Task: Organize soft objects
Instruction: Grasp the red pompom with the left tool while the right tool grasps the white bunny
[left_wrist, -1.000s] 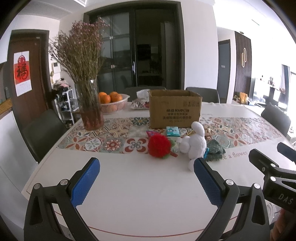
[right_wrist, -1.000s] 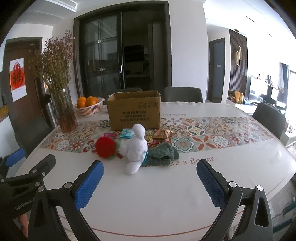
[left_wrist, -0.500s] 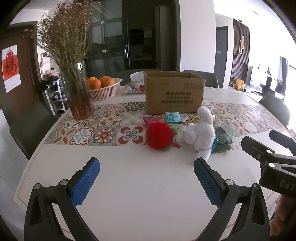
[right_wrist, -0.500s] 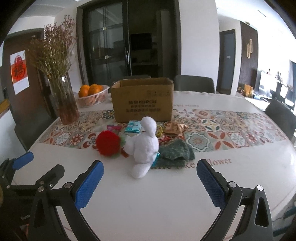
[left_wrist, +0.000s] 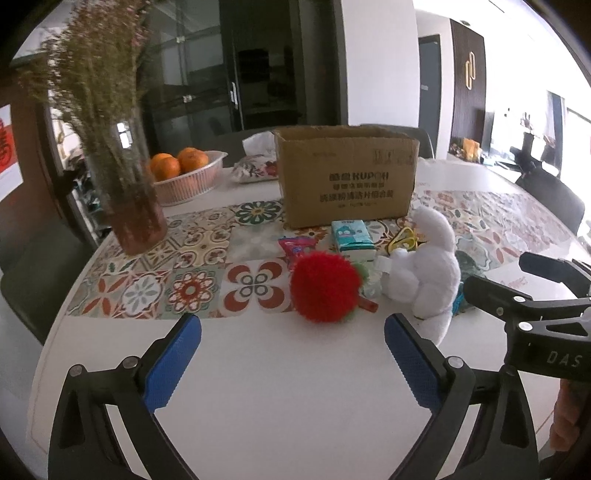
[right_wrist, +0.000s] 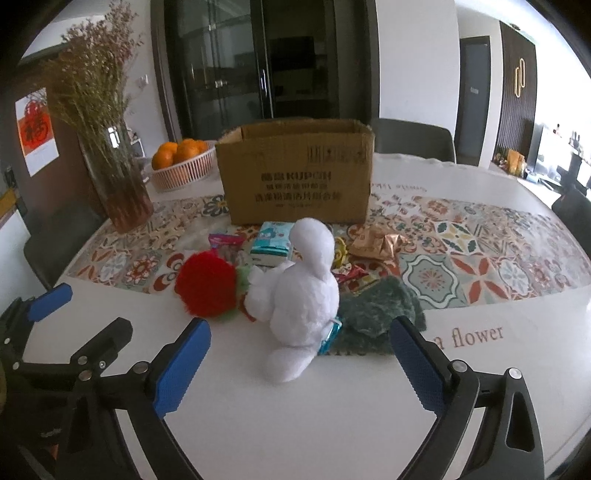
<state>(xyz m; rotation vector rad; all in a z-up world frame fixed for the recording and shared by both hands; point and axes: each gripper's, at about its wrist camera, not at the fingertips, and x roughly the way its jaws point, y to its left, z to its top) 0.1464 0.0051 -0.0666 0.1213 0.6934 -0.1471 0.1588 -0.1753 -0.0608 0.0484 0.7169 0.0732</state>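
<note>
Progress is at the starting stage, judging from the layout: no soft object has been collected. The white plush toy (right_wrist: 299, 295), the red fluffy ball (right_wrist: 206, 286) and the dark green fuzzy cloth (right_wrist: 373, 312) all lie in one cluster on the bench (right_wrist: 332, 398), in front of the open cardboard box (right_wrist: 295, 171). The box interior is not visible, so its contents cannot be confirmed. The ball touches the plush toy on its left side; the cloth lies against its right side. A tissue pack (right_wrist: 271, 243) and several snack wrappers (right_wrist: 376, 242) sit between the cluster and the box.

The left tongs (left_wrist: 291, 352) are spread wide and empty, directed toward the red ball. The right tongs (right_wrist: 299, 354) are likewise spread wide and empty, with the plush toy framed between the blue pads (right_wrist: 183, 371). All transfers appear to remain.

The bench is white with a patterned tile-print runner (right_wrist: 461, 266) across its middle. A glass vase of dried flowers (right_wrist: 114, 173) and a basket of oranges (right_wrist: 181, 166) stand at the left rear. Dark chairs (right_wrist: 412, 142) surround the bench; glazed dark doors (right_wrist: 251, 62) close the room behind it.
</note>
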